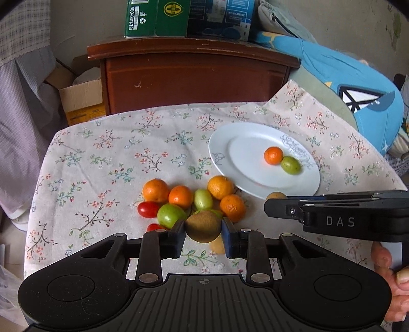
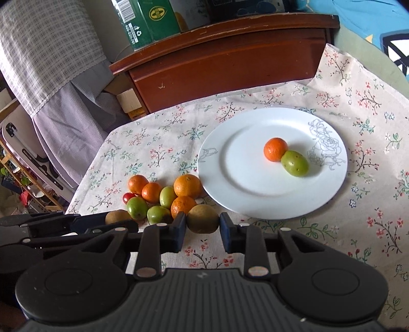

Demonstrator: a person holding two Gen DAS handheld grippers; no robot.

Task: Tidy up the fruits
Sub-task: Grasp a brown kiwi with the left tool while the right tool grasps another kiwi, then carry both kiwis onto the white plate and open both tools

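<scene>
My left gripper (image 1: 203, 227) is shut on a brown kiwi (image 1: 203, 219), held just above a pile of fruit on the flowered cloth. The pile holds several oranges (image 1: 156, 190), green fruits (image 1: 170, 215) and red tomatoes (image 1: 147, 209). My right gripper (image 2: 202, 223) is shut on a yellow-brown kiwi (image 2: 202, 217), close to the near rim of the white plate (image 2: 242, 166). An orange (image 2: 275, 149) and a green fruit (image 2: 294, 163) lie touching on the plate. In the left wrist view the right gripper (image 1: 277, 204) reaches in from the right.
A dark wooden cabinet (image 1: 194, 76) stands behind the table with a green carton (image 1: 156, 18) on top. An open cardboard box (image 1: 81, 99) sits at back left, a blue cushion (image 1: 345, 81) at back right. A person's hand (image 1: 391, 278) grips the right tool.
</scene>
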